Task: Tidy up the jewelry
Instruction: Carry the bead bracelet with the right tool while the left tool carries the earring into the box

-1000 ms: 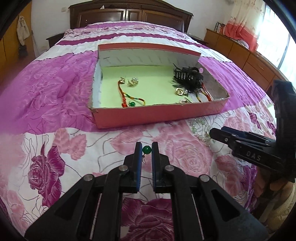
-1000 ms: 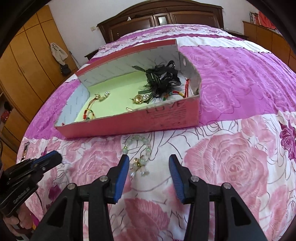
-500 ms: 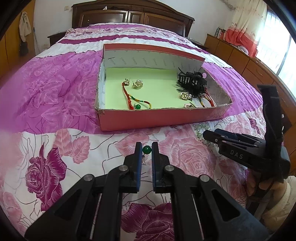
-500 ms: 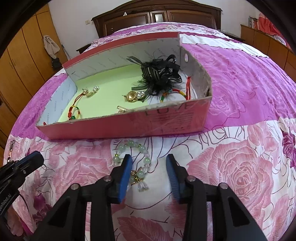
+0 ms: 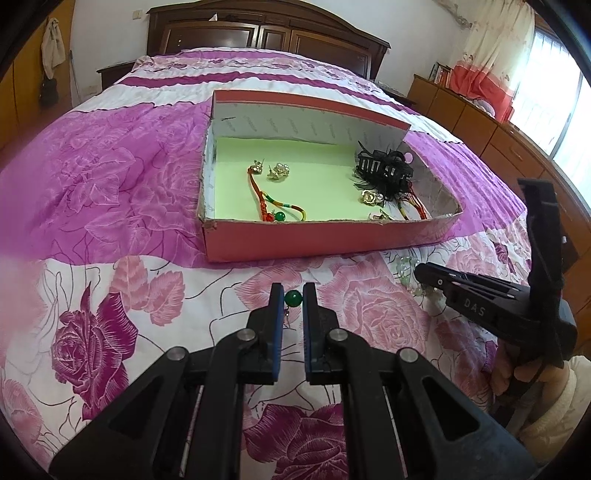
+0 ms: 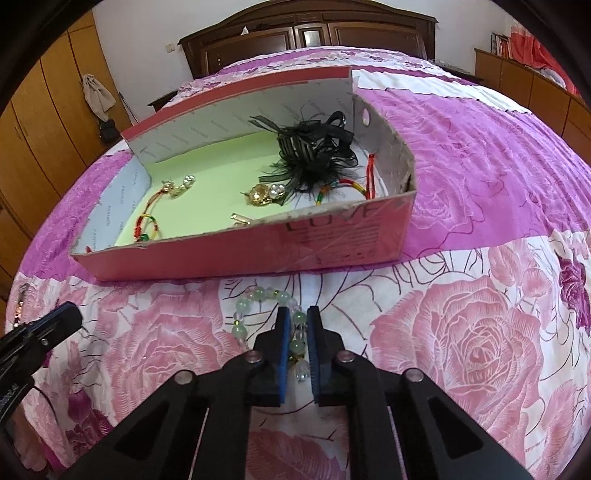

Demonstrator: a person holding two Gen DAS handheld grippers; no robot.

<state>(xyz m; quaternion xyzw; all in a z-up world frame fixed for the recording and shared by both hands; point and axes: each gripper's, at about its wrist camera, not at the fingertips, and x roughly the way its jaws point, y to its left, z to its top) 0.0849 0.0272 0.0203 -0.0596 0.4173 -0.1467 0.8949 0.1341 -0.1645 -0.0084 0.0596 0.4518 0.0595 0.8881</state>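
Observation:
My left gripper (image 5: pixel 293 293) is shut on a green bead earring (image 5: pixel 294 298), held just above the bedspread in front of the red box (image 5: pixel 332 242). In the right wrist view my right gripper (image 6: pixel 298 318) has its jaws closing on a pale green bead bracelet (image 6: pixel 258 295), and the blue pads press on its beads. The bracelet lies on the bedspread just before the box's front wall (image 6: pixel 258 258). Inside the box lie a black feathered hair claw (image 6: pixel 314 151), gold earrings (image 5: pixel 277 171), a gold flower piece (image 6: pixel 260 194) and a red woven cord (image 5: pixel 266 206).
The box sits mid-bed on a pink and purple floral bedspread (image 5: pixel 110 184). A dark wooden headboard (image 5: pixel 266 33) stands behind it. Wooden cabinets (image 5: pixel 480 122) run along the right and a wardrobe (image 6: pixel 44 122) along the left. A person's hand (image 5: pixel 546 387) holds the right gripper.
The right gripper's jaws have come together from wide apart onto the bead bracelet. The left gripper has kept its hold on the green bead earring and stayed in place.

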